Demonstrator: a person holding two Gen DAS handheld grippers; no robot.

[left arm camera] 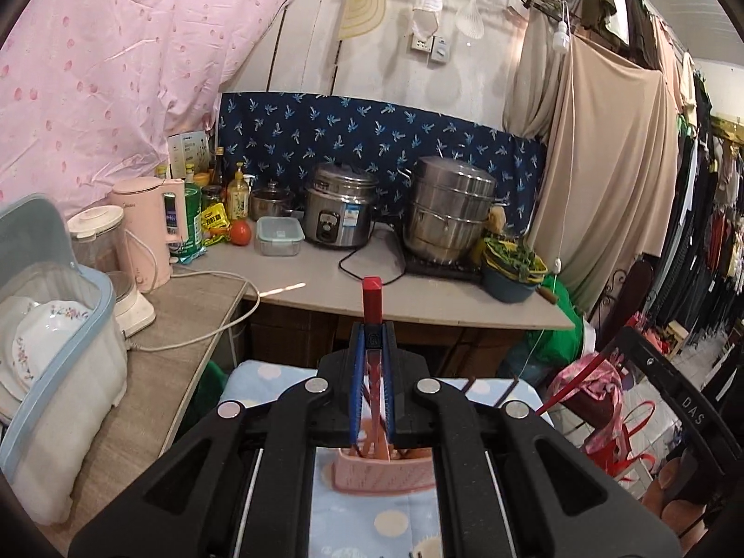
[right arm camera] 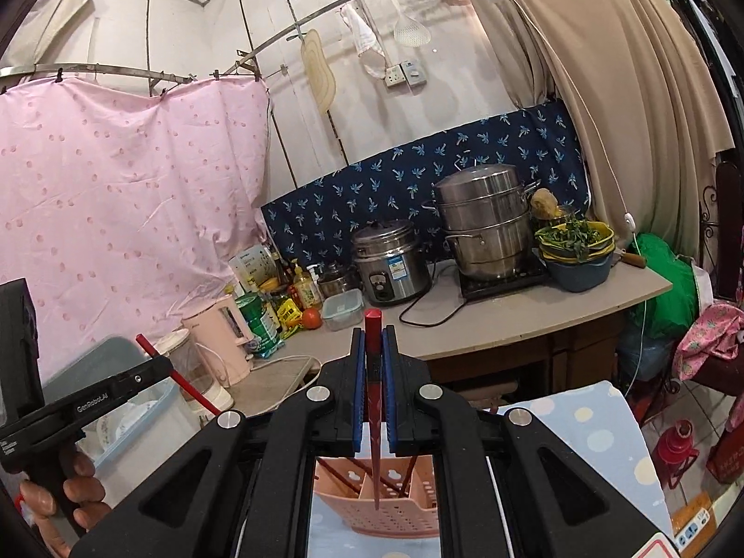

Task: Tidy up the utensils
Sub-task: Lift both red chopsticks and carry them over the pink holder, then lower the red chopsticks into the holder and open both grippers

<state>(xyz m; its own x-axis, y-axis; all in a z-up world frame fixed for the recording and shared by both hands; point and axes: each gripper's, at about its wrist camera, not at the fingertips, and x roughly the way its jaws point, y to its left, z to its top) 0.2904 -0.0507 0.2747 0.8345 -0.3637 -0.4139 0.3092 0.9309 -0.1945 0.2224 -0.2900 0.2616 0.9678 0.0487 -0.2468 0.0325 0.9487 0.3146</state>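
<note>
My left gripper is shut on a red chopstick that stands upright, its lower end reaching down into a pink utensil holder on the blue dotted cloth. My right gripper is shut on a dark red chopstick held upright, its tip above the pink perforated holder, which holds several red chopsticks. The left gripper's body with its chopstick shows at the left of the right wrist view.
A counter behind holds a rice cooker, steel steamer pot, pink kettle, blender, bottles, tomato and a bowl of greens. A covered dish bin stands at left. Clothes hang at right.
</note>
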